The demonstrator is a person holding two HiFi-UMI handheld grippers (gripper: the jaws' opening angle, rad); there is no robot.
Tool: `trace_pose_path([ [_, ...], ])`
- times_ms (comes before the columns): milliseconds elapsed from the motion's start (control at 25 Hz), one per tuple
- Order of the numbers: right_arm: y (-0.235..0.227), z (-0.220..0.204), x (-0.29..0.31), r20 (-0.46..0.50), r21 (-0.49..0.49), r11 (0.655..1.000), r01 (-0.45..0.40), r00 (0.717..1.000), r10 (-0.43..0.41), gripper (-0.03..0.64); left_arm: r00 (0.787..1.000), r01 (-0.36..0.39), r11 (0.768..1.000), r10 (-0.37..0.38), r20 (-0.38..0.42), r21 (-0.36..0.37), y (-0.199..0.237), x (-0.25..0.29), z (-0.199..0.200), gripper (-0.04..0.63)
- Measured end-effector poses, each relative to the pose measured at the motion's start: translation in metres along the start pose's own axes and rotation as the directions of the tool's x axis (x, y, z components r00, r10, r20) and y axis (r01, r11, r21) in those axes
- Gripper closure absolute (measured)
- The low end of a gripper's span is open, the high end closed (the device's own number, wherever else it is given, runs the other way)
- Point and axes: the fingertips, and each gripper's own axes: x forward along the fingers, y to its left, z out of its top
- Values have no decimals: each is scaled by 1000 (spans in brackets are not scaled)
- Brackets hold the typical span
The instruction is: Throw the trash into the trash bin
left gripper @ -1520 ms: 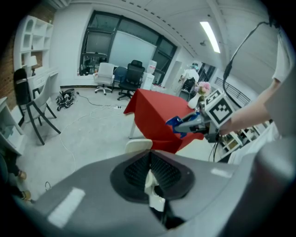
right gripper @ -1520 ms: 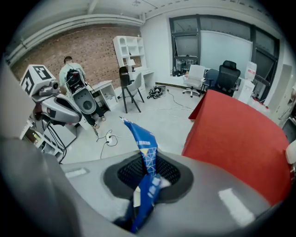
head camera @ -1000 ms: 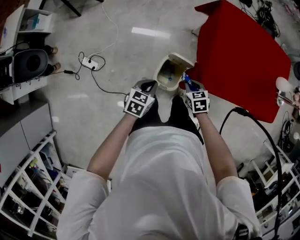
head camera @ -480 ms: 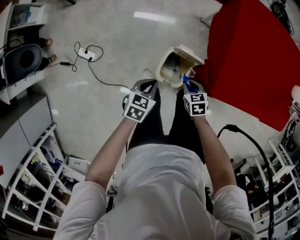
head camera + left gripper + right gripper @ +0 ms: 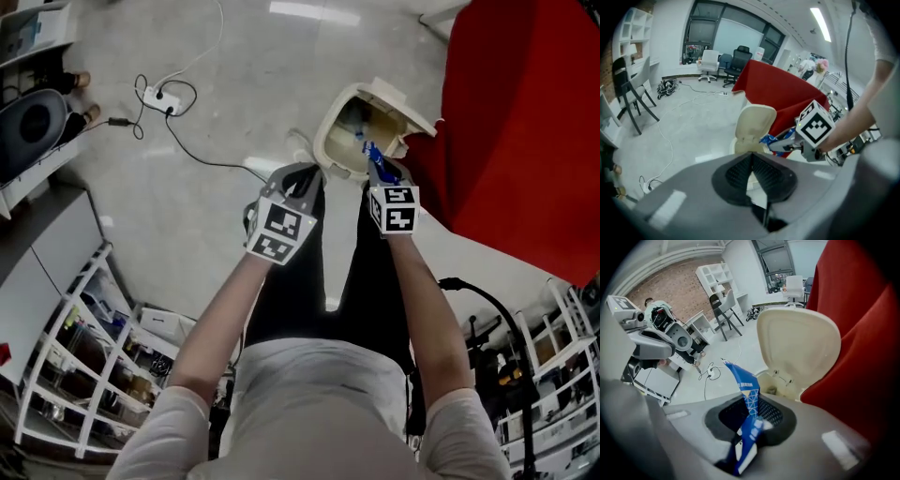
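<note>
Right tool: clamped on the blue wrapper, whose tip is at the open trash bin rim.
Left tool: jaws together, empty, beside the bin.
Change: both tools have sunk toward the bin.
Meaning: release seems due.

No legible text. Blue wrapper: white print on its lower part, too blurred to read. Marker cubes: black-and-white square code patterns on their faces, with no letters or numerals.
</note>
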Motion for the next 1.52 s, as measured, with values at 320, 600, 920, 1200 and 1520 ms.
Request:
trace_pose_path([
  [320, -18, -36, 60, -49, 27, 1000, 11, 999, -10, 507, 998, 24, 999, -26, -53, -32, 1, 41, -49, 591],
  [600, -18, -40, 66, -59, 29, 999, 12, 998, -11, 405, 996, 32, 998, -36, -76, -48, 2, 39, -67, 591],
  [920, -13, -47, 63, -97, -8, 1000, -15, 995, 15, 321, 998, 11, 998, -14, -58, -61, 5, 37, -60, 591],
  [1200, -5, -30, 31, -62, -8, 1000, -20, 998, 19, 352, 999, -12, 998, 10, -32, -68, -1, 20, -40, 591],
  [1520, 14, -2, -43, 6, -16, 1000, -24, 1000, 24, 528, 999, -38, 997, 38, 0, -66, -16, -23, -3, 591],
])
